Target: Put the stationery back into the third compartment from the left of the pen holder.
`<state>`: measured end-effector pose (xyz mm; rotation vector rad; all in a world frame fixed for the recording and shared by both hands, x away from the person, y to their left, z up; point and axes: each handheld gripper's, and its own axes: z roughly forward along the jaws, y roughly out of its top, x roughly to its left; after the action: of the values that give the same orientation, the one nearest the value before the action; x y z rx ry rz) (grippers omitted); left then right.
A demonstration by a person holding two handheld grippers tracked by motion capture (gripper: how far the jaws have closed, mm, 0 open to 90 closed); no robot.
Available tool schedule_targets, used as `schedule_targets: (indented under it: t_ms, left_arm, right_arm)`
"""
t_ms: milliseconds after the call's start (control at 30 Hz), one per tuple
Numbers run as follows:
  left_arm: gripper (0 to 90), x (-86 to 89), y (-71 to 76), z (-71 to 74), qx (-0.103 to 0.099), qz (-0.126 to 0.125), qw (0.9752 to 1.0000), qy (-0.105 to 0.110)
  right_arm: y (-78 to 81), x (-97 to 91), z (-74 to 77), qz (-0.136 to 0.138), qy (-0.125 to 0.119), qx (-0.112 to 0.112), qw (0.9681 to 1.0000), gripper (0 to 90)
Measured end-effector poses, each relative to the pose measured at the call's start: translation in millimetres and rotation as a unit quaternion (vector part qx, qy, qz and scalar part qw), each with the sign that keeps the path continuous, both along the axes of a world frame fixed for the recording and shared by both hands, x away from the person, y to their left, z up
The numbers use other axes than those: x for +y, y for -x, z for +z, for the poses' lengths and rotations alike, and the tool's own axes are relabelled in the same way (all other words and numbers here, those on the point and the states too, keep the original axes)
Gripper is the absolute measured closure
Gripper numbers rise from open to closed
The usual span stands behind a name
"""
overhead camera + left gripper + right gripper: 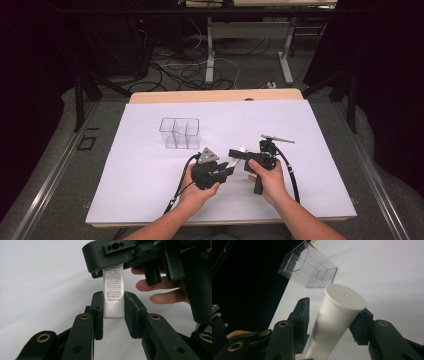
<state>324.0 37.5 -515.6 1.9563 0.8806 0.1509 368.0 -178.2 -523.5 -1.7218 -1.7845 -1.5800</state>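
**Two grippers meeting on a white tube above the table**

The left gripper (226, 170) and the right gripper (239, 154) are coming together near the front middle of the white table sheet (150, 170), each carried in one of the person's hands. A white squeeze tube (114, 293) with grey print is sitting between them. In the left gripper view, the left jaws are pressing against both sides of the tube's flat crimped end, and the right gripper's black body is covering the tube's far part. In the right gripper view, the right jaws are clamping the tube just below its round white cap (345, 297).

A clear plastic divided organiser (180, 133) is standing upright on the sheet, well apart, farther back and to the left. Beyond the table, cables (185, 70) are lying on the floor around metal table legs (210, 50).
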Motion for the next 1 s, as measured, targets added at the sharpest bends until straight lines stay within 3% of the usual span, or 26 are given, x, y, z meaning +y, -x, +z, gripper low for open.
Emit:
schedule_targets:
  t_ms: [467,867,1000]
  left_arm:
    - [70.9,-0.6,-0.6,-4.1,-0.005,-0.004,1.0,-0.002]
    - [70.1,1.5,-0.6,-4.8,-0.004,-0.002,0.9999,-0.01]
    - [63.7,5.1,-1.4,-4.7,-0.002,0.004,1.0,-0.008]
  right_arm:
    - [-1.9,-1.3,-1.3,-0.005,-0.013,0.019,0.9997,62.8]
    - [-1.7,3.4,2.4,0.01,-0.015,0.01,0.9998,65.9]
    - [-2.5,6.0,7.3,0.012,-0.012,-0.002,0.9999,66.0]
